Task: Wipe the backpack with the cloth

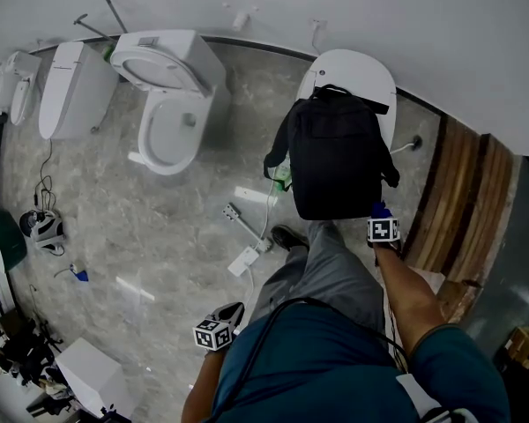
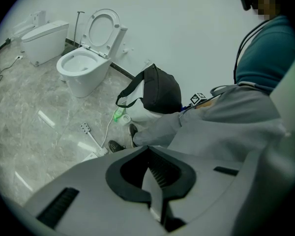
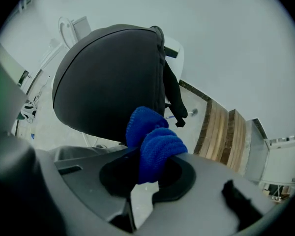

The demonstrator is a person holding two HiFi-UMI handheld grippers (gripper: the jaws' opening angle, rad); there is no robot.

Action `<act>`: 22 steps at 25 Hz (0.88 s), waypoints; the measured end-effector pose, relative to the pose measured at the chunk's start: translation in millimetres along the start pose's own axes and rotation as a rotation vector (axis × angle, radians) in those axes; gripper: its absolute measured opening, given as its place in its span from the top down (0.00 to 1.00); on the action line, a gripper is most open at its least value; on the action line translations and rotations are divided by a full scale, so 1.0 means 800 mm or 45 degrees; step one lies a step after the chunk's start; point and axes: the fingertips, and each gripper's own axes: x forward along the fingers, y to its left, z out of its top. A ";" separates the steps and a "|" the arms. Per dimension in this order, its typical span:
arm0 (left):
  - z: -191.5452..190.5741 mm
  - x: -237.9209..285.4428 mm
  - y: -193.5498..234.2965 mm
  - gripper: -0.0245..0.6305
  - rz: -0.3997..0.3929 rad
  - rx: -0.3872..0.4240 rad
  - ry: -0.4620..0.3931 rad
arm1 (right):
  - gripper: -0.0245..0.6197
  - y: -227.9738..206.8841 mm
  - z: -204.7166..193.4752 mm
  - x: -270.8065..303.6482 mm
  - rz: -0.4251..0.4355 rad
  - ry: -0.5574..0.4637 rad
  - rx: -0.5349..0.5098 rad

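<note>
A black backpack [image 1: 335, 152] rests on the closed lid of a white toilet [image 1: 357, 67] by the wall. My right gripper [image 1: 382, 222] is at the backpack's near right corner, shut on a blue cloth [image 1: 381, 210]. In the right gripper view the bunched blue cloth [image 3: 155, 146] sticks out of the jaws of the right gripper [image 3: 150, 168], right against the lower edge of the backpack [image 3: 113, 82]. My left gripper [image 1: 219, 329] hangs low by the person's left side, far from the backpack [image 2: 160, 90]. The left gripper [image 2: 155, 173] is shut and holds nothing.
An open toilet [image 1: 172, 104] and a second unit [image 1: 70, 86] stand to the left. A power strip with cable [image 1: 247, 258] and a green bottle [image 1: 284, 176] lie on the marble floor near the person's shoe [image 1: 289, 236]. Wooden steps [image 1: 463, 201] rise at the right.
</note>
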 end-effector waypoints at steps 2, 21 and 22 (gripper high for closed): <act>-0.001 -0.001 0.001 0.96 0.003 -0.001 -0.001 | 0.89 0.007 -0.004 0.000 0.010 0.016 -0.036; -0.010 0.005 -0.005 0.96 0.006 -0.026 0.005 | 0.89 0.356 0.107 -0.073 0.548 -0.295 -1.136; -0.010 0.006 -0.008 0.96 0.003 -0.026 0.003 | 0.90 0.363 0.132 -0.085 0.529 -0.378 -1.183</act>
